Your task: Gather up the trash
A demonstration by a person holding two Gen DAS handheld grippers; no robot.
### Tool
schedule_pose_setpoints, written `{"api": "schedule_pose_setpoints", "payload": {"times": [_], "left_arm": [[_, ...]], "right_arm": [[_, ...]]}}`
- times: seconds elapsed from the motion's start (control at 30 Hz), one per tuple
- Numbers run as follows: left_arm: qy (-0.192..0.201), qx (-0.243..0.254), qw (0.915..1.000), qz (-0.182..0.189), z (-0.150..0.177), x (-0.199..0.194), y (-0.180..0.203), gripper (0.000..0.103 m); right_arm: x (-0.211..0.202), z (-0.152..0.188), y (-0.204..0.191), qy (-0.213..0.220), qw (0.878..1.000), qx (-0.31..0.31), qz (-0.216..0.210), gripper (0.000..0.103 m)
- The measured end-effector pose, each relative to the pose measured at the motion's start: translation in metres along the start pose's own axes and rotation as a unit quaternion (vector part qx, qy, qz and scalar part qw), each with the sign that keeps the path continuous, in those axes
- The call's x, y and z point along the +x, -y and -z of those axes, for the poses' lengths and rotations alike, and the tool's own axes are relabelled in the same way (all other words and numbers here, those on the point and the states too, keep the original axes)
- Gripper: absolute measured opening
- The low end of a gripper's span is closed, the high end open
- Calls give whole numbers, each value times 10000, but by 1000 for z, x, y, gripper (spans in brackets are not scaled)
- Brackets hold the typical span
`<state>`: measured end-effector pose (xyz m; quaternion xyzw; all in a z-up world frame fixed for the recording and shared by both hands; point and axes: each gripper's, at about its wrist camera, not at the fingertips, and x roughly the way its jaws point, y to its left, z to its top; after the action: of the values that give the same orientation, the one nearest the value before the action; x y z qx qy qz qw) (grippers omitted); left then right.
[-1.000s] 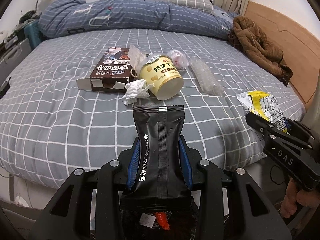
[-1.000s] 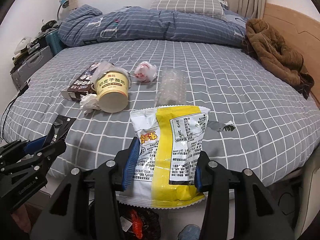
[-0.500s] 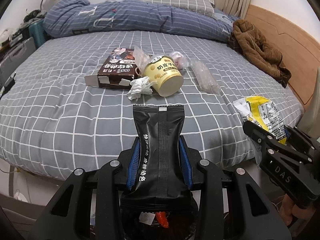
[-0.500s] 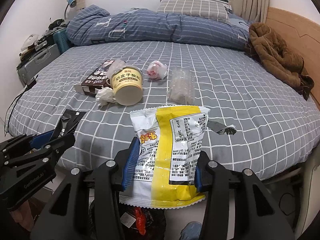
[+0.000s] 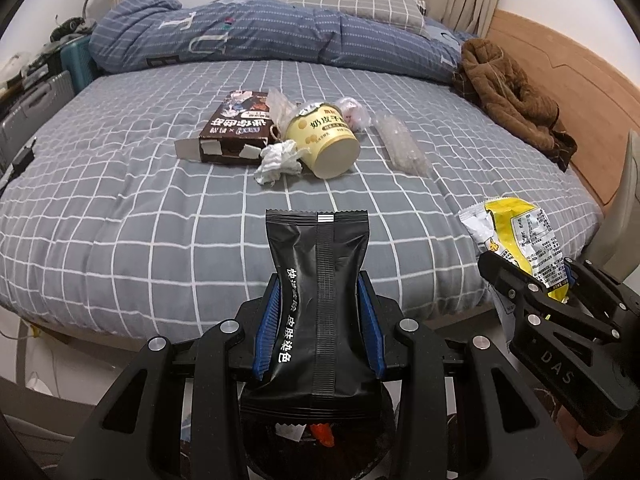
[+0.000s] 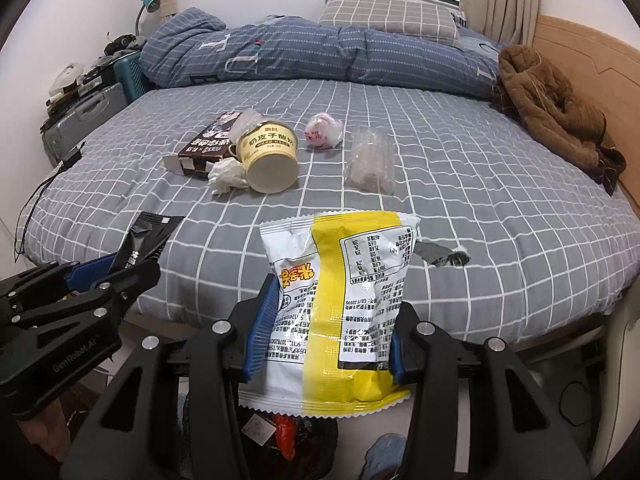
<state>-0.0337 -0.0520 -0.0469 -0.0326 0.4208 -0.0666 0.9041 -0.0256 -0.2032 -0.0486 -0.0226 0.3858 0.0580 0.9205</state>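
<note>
My left gripper [image 5: 318,320] is shut on a black sachet [image 5: 320,292], held upright off the near edge of the bed, above a dark bin [image 5: 316,436] that holds scraps. My right gripper [image 6: 326,332] is shut on a yellow and white snack bag [image 6: 340,300], also over a dark bin [image 6: 280,436]. Each gripper shows at the side of the other view, the right one [image 5: 532,280] and the left one [image 6: 108,276]. On the bed lie a yellow paper cup [image 6: 272,156], a brown box [image 6: 208,146], a crumpled tissue [image 6: 228,176], a clear plastic wrapper [image 6: 370,160], a small white bag [image 6: 324,132] and a torn silver scrap [image 6: 440,254].
The bed [image 6: 480,200] has a grey checked sheet, a rolled blue duvet [image 6: 320,52] and a pillow at the far end. A brown coat [image 6: 556,108] lies by the wooden headboard on the right. Suitcases [image 6: 80,120] stand at the left.
Both grippers have pulled back and up from the bed, so the trash on it looks farther away. Both still hold their packets.
</note>
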Motion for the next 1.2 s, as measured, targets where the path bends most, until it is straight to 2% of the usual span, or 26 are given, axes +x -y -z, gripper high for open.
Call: {"api": "schedule_pose_setpoints", "payload": {"times": [0.77,1.2], "left_arm": [[-353,-124,9993,-49,57,-8,-7,36],[-961,-346,9947,-149,110,1,-20,36]], "right_arm": [[-11,52,-10,-351,9993,-22,-93,44],[0,96,-15,-894,9959,-76,-55,44]]}}
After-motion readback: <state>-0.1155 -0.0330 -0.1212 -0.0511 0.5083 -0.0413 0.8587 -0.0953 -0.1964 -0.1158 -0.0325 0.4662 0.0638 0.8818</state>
